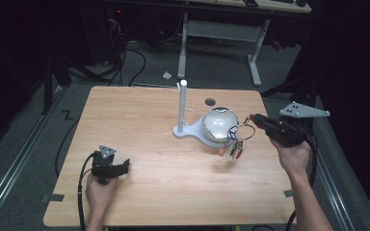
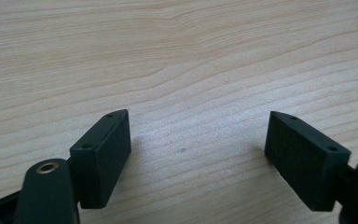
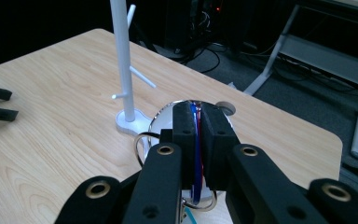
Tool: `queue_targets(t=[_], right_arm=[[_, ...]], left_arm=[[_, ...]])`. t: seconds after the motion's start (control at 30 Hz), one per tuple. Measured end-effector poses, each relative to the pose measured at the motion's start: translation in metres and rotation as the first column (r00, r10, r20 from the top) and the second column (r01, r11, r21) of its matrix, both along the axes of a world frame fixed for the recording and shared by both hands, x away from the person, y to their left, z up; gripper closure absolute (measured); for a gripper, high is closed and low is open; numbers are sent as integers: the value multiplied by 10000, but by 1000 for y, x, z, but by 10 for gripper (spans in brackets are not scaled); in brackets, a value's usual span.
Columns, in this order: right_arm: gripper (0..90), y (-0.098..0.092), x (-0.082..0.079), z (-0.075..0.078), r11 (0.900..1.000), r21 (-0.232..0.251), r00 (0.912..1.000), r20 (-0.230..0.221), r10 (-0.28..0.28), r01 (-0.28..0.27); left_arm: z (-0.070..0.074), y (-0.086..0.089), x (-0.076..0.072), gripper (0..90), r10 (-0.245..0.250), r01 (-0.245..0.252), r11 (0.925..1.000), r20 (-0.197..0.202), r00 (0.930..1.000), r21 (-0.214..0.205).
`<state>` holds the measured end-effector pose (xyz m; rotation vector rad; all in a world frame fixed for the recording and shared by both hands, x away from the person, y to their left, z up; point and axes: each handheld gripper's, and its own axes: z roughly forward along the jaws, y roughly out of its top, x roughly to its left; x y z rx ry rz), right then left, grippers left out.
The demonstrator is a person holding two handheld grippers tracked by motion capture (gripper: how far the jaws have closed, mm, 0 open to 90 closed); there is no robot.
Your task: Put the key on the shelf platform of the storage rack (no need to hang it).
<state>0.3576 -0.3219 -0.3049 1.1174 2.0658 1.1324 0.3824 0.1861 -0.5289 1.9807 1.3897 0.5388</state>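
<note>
Right gripper [image 1: 253, 118] lifts a bunch of keys on a metal ring [image 1: 236, 144] above the table.

Its jaws are pressed together on a thin blue tag [image 3: 196, 154] of the bunch, which hangs just right of the round shiny bowl [image 1: 219, 123] on the white stand with a thin upright post [image 1: 182, 103]. The left gripper [image 1: 124, 166] rests with jaws apart on the light wooden table [image 1: 149, 125], at the near left, well apart from the keys.

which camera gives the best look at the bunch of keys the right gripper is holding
The high view: the bunch of keys hangs in full from the right gripper, beside the white stand. The right gripper view catches just a blue strip between the jaws and some ring.
</note>
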Motion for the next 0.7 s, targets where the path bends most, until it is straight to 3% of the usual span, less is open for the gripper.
queue_targets(t=[0.33,0.7], right_arm=[[860,3,14,26,9999,70,9998,108,143,-144],[860,9,32,39,9995,206,9997,80,229,-231]], left_arm=[[0,0,0,230,-10,10,10000,-7,10000,-12],[0,0,0,230,-3,3,10000,-8,10000,-41]])
